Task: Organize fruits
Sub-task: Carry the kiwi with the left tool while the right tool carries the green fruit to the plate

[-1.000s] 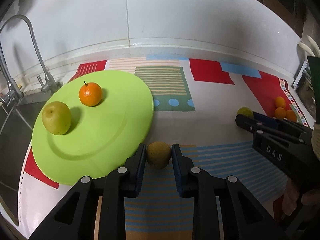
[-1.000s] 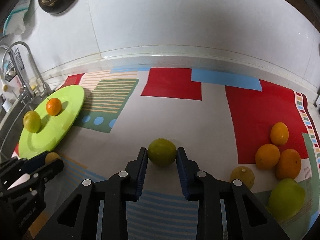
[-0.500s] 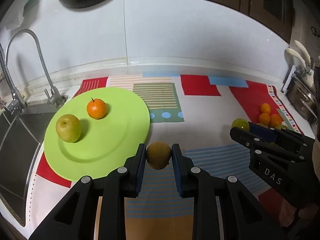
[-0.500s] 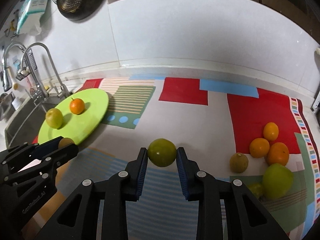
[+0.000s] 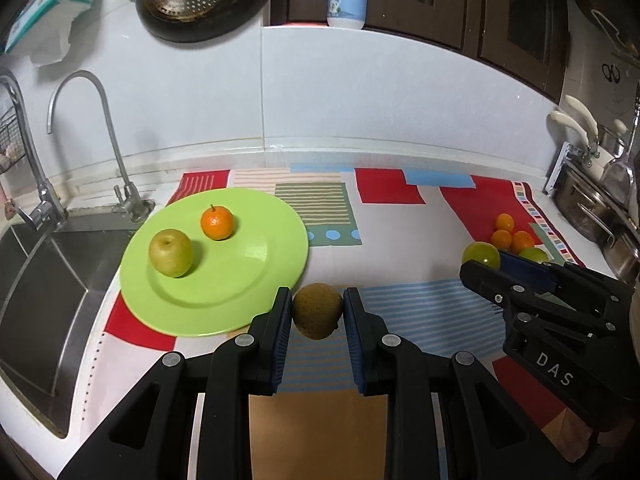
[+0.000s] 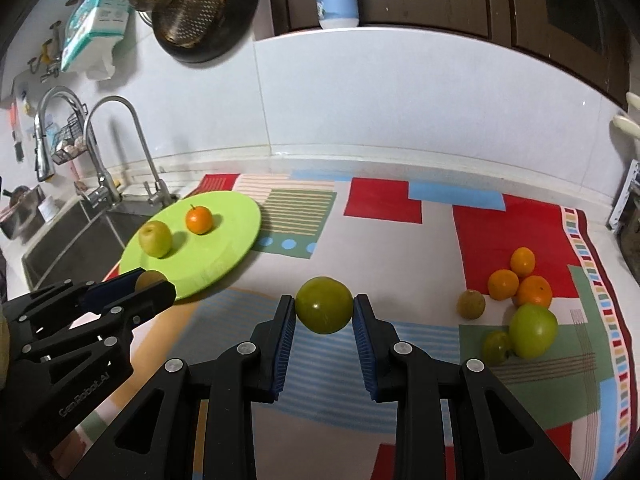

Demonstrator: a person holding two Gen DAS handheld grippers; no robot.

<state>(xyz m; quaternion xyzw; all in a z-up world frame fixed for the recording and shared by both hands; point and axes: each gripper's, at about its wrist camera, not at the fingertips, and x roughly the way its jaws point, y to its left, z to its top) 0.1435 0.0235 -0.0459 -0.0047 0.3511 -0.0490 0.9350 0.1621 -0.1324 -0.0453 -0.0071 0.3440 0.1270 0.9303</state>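
Done: pear (image 5: 171, 253) and mandarin (image 5: 217, 222) resting on green plate (image 5: 256, 280).
In hand: left gripper (image 5: 317, 312) fingers pinching brown pear (image 5: 317, 311); right gripper (image 6: 324, 311) fingers pinching green fruit (image 6: 324, 310), both above tabletop.
Left: six fruits clustered (image 6: 516, 304) on patterned mat, well apart from plate.

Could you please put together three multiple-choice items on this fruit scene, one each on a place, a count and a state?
1. Where does the small orange lie?
A. on the green plate
B. in the sink
C. on the red patch of the cloth

2. How many fruits rest on that plate?
A. none
B. two
C. five

3. What is the right gripper doing?
A. hanging open over the faucet
B. shut on the green fruit
C. shut on the plate's rim

Key: 1 A, it sits on the plate beside the yellow-green pear. 2 B, only those two lie there. 3 B, both pads press the fruit's sides; the left gripper likewise clamps a brown fruit.
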